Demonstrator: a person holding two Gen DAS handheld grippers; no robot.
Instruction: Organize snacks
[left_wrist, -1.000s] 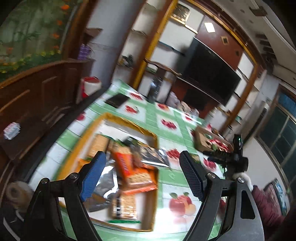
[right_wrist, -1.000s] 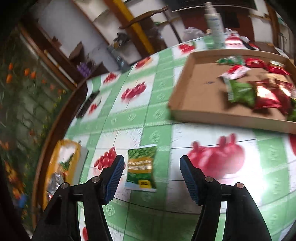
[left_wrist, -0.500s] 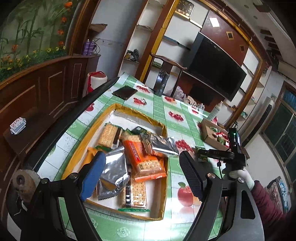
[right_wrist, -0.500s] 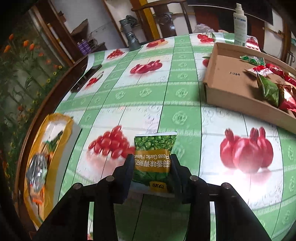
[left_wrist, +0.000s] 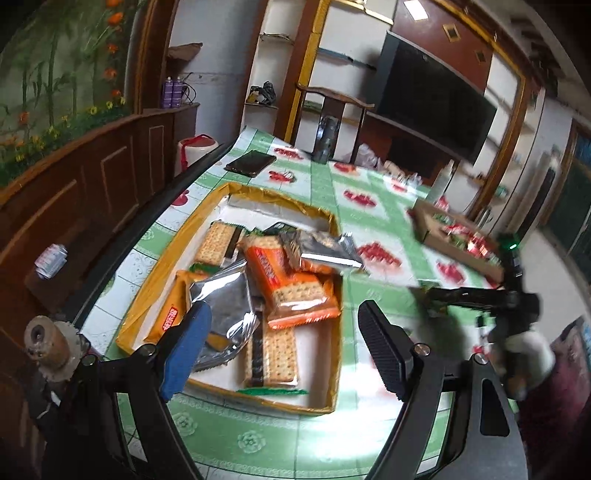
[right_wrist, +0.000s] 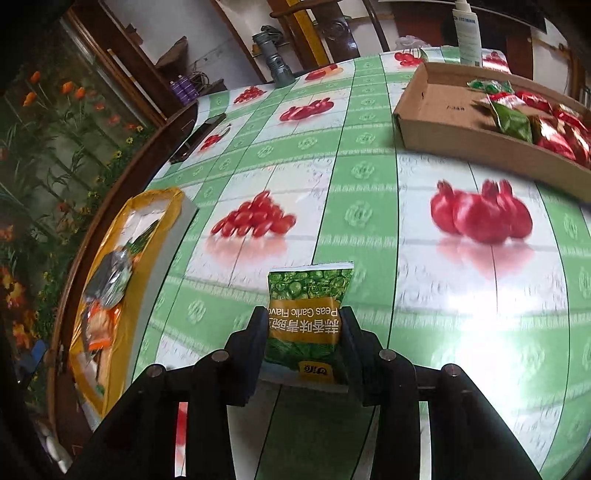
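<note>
Risk first, working from my left side across. Left gripper hangs with jaws apart and nothing between them, above the near end of the yellow-rimmed tray; if I lower it carelessly, a pad could snag the silver foil packet that lies loose on the pile, or nudge the orange cracker pack, which is tilted over its neighbours. Foil is crinkled and glossy, likely slippery; cracker packs are flat, rectangular, clear-windowed film over square biscuits. Tray wall looks like thin card with a shiny gold edge, so I judge it would shift if bumped. Tablecloth between the two containers is smooth, reflective plastic with a green check and fruit prints. Right gripper is clamped on the green pea packet, pads pressing its two side edges at the lower half; its jaws have just been closing, with the packet between them. Packet is a small, soft pillow pouch, glossy, held clear of the table as far as I can tell. Main hazard here: a soft pouch pinched by its edges can buckle or slide out on the way. Cardboard box sits further right, shallow, matte brown, holding red and green pouches; its near wall could catch the packet if I come in low.
</note>
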